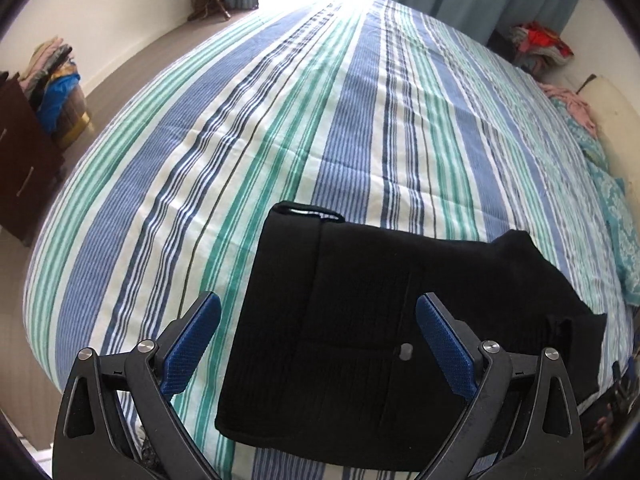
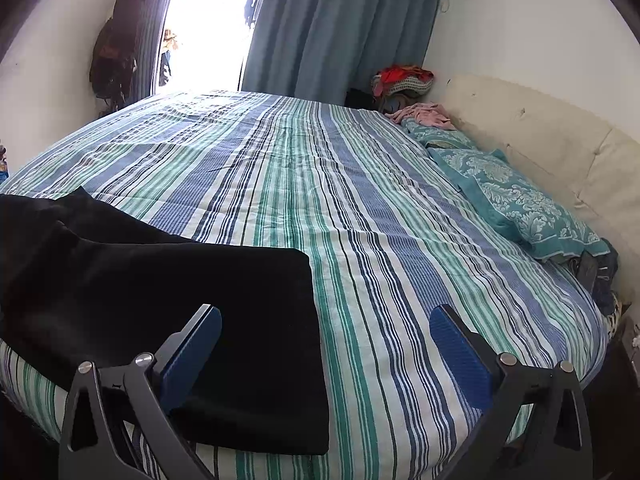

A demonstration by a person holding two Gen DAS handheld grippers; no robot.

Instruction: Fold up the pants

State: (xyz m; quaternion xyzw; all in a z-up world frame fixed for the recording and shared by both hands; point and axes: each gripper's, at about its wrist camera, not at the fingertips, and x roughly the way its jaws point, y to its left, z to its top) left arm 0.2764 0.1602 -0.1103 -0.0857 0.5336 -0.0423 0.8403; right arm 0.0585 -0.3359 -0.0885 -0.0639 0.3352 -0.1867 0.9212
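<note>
The black pants (image 1: 360, 320) are lying folded on the striped bedsheet (image 1: 280, 140), near the front edge of the bed. The left gripper (image 1: 318, 340) is hovering over them with its blue pads (image 1: 444, 344) spread wide and holding nothing. The right gripper (image 2: 326, 354) is also standing wide apart and empty, with the pants' right edge (image 2: 316, 340) lying between its fingers. Teal patterned pillows (image 2: 520, 204) are resting along the cream headboard (image 2: 552, 148).

Black left gripper (image 1: 318, 312) and right gripper (image 2: 325, 326), blue textured pads, silver screws.
</note>
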